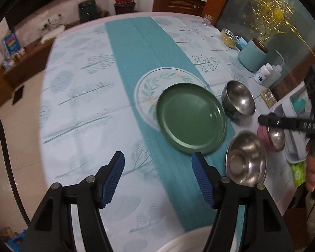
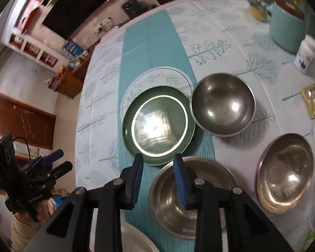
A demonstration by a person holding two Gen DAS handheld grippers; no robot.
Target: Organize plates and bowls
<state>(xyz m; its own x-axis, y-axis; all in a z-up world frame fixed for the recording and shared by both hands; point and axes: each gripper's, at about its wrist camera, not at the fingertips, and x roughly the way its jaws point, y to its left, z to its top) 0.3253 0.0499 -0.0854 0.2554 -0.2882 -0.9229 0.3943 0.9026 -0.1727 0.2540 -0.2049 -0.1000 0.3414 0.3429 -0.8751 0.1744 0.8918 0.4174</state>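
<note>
A dark green plate (image 1: 191, 117) (image 2: 159, 126) lies partly on a clear floral plate (image 1: 149, 88) (image 2: 157, 75) on the teal table runner. To their right stand a steel bowl (image 1: 238, 99) (image 2: 222, 105), a nearer steel bowl (image 1: 245, 157) (image 2: 191, 197) and a pink-rimmed steel bowl (image 1: 275, 136) (image 2: 285, 172). My left gripper (image 1: 158, 159) (image 2: 58, 161) is open and empty over the cloth, short of the green plate. My right gripper (image 2: 158, 157) (image 1: 262, 119) is open by a narrow gap, empty, above the green plate's near edge and the nearer bowl's rim.
A white plate's rim (image 1: 189, 239) (image 2: 134, 237) shows at the bottom. A teal canister (image 1: 254, 54), a white pill bottle (image 1: 262, 73), a yellow-filled jar (image 1: 227, 37) and a white tray (image 1: 294, 105) crowd the right side. The table's left edge (image 1: 46, 96) drops to a tiled floor.
</note>
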